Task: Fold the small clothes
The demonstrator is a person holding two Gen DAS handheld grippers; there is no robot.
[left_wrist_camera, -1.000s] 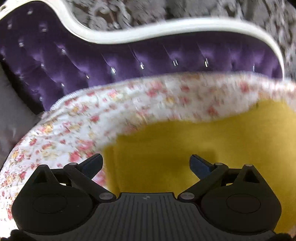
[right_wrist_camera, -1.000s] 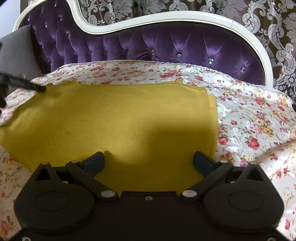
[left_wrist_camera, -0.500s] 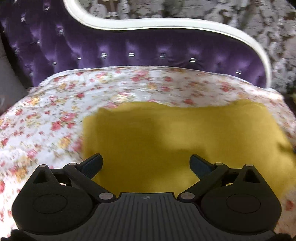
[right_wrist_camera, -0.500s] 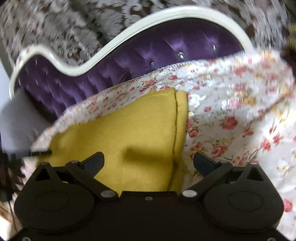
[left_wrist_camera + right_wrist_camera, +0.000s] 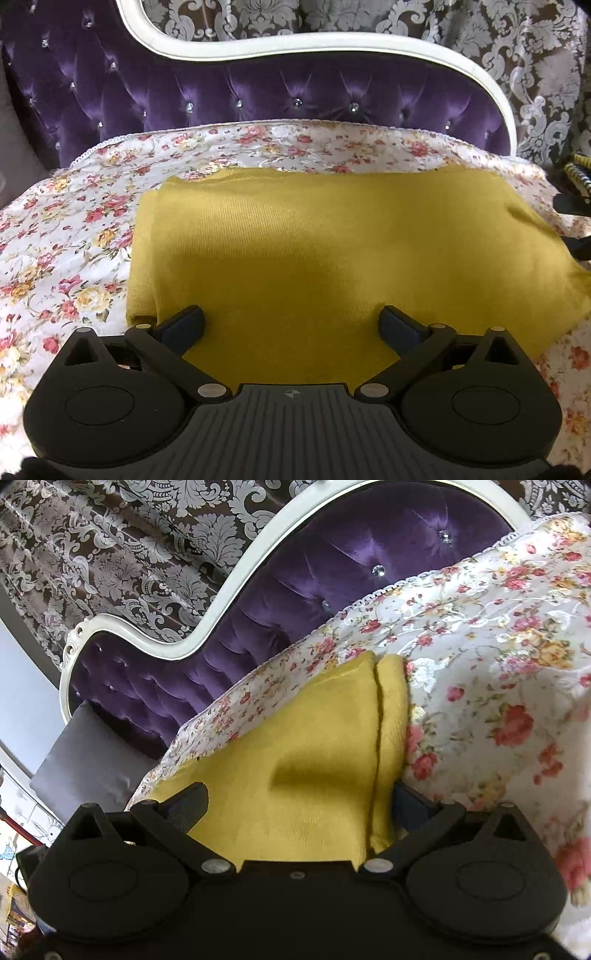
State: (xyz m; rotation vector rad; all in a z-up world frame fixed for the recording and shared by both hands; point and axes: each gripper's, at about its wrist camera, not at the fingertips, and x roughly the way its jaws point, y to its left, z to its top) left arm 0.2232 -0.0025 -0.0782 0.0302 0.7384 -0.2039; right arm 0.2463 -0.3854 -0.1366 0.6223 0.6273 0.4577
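Observation:
A mustard-yellow garment [image 5: 314,251] lies folded flat on the floral bedspread [image 5: 66,236]. My left gripper [image 5: 291,325] is open and empty, hovering over the garment's near edge, fingers apart over the cloth. In the right wrist view the same garment [image 5: 295,760] shows its layered right edge. My right gripper [image 5: 295,803] is open and tilted, low at that edge; its right finger [image 5: 410,805] sits beside the fold, partly hidden by cloth, the left finger over the top. The right gripper's tool also shows at the left wrist view's far right [image 5: 576,221].
A purple tufted headboard [image 5: 258,88] with a white curved frame [image 5: 332,40] rises behind the bed, patterned curtains behind it. A grey pillow [image 5: 92,764] lies at the left. The floral bedspread [image 5: 498,664] extends right of the garment.
The left gripper has pulled back and centred over the garment, now seen whole. The right gripper has rolled and dropped to the garment's right edge.

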